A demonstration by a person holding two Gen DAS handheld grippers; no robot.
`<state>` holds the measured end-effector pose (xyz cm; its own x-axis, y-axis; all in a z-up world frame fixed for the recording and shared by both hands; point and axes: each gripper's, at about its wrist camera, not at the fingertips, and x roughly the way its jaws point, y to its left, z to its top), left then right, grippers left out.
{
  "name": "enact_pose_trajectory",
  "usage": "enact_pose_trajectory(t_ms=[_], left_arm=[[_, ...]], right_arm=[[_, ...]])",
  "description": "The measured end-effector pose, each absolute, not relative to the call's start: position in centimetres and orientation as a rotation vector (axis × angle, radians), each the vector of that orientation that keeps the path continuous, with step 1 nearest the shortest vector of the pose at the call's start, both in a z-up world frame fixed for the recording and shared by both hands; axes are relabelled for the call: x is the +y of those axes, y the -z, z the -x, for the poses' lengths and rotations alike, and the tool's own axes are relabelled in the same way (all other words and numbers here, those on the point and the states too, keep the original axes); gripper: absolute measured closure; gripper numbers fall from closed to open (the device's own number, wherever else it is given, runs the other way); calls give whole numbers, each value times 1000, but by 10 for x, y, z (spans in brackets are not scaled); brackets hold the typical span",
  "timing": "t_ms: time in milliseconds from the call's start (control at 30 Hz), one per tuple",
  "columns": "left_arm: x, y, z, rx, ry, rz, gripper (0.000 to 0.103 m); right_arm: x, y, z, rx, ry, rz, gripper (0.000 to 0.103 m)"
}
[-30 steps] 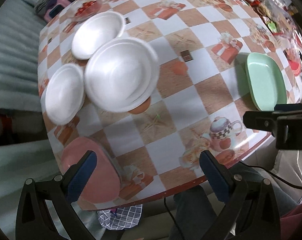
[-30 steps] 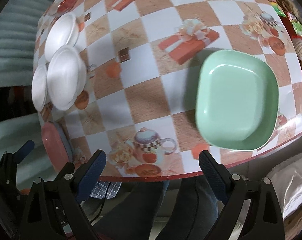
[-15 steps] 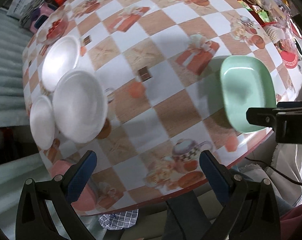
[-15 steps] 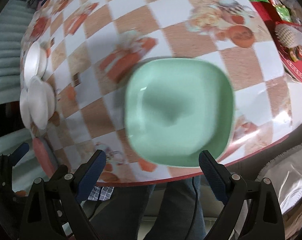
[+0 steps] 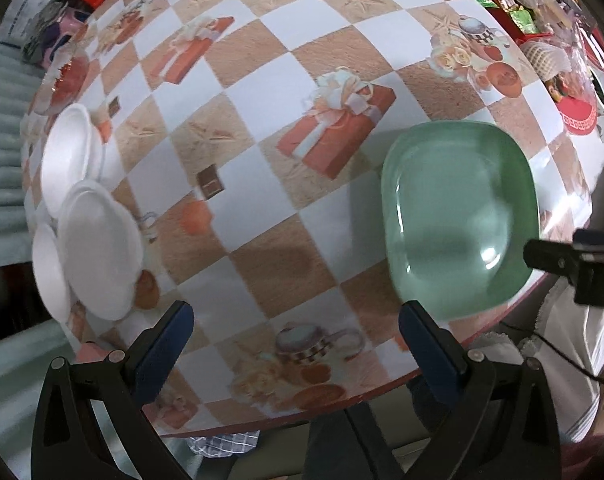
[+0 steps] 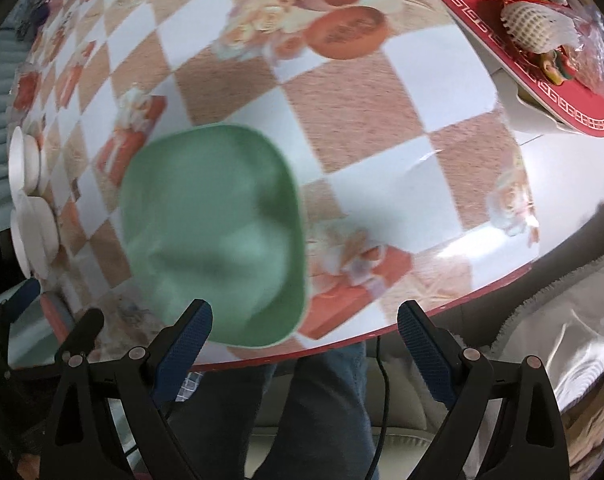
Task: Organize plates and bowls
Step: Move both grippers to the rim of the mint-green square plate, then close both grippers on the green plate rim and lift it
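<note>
1. Now the left tool (image 5: 294,328) hangs above the near edge of the desk (image 5: 262,176), its two blue-padded fingers (image 5: 164,346) spread wide with nothing between them.
2. Under this tool the checkered cloth of the desk shows a printed teapot, and no dish touches the fingers.
3. The right tool (image 6: 303,342) is also spread wide and holds nothing; it stands over the near edge of the desk (image 6: 381,128).
4. The left finger of the right tool lies just in front of the near rim of the green plate (image 6: 214,236), but I cannot tell if it touches the rim, because the plate is blurred in this view.
5. In the left wrist view the green plate (image 5: 457,216) rests flat near the right front edge of the desk, and the right tool (image 5: 581,264) appears as a black part just beside its right rim.
6. Three white bowls (image 5: 98,248) sit together at the left edge of the desk, well apart from the green plate; the middle one overlaps its neighbours.
7. A pink plate (image 5: 92,354) shows only partly at the near left edge, behind the left finger.
8. Snack packets and a red tray (image 6: 541,80) lie at the far right side of the desk.
</note>
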<state>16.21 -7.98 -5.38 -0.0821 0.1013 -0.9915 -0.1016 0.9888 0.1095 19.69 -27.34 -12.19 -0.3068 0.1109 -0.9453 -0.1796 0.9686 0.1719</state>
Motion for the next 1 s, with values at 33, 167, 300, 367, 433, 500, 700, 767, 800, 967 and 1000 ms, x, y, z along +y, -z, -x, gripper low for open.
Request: enact_pose_trajectory(t_ms=[33, 167, 300, 367, 433, 500, 700, 767, 800, 967, 1000], left_arm=[[-81, 59, -164, 1649, -176, 8, 0], [-86, 75, -174, 1664, -205, 33, 0], [-90, 85, -183, 1650, -210, 13, 1], [-94, 90, -190, 1638, -209, 11, 1], [-98, 94, -195, 1629, -210, 4, 0], [-102, 98, -200, 1619, -211, -6, 0], [-111, 111, -210, 1601, -213, -2, 0], [-113, 113, -212, 1580, -209, 19, 0], [-114, 113, -213, 1575, -208, 24, 0], [-108, 114, -218, 1556, -195, 57, 0], [-106, 115, -218, 1554, -189, 75, 0]], right_arm=[[-276, 124, -197, 1861, -284, 55, 8], [-285, 135, -199, 1870, -268, 72, 8], [-288, 143, -202, 1872, -256, 89, 8], [-288, 146, -207, 1860, -248, 102, 8], [-288, 149, -212, 1847, -234, 110, 8], [-290, 152, -213, 1843, -221, 109, 8], [-283, 160, -220, 1804, -224, 158, 1], [-278, 162, -221, 1793, -226, 196, 1], [-274, 162, -221, 1781, -228, 227, 1], [-270, 164, -221, 1762, -233, 269, 1], [-270, 165, -221, 1757, -234, 276, 0]])
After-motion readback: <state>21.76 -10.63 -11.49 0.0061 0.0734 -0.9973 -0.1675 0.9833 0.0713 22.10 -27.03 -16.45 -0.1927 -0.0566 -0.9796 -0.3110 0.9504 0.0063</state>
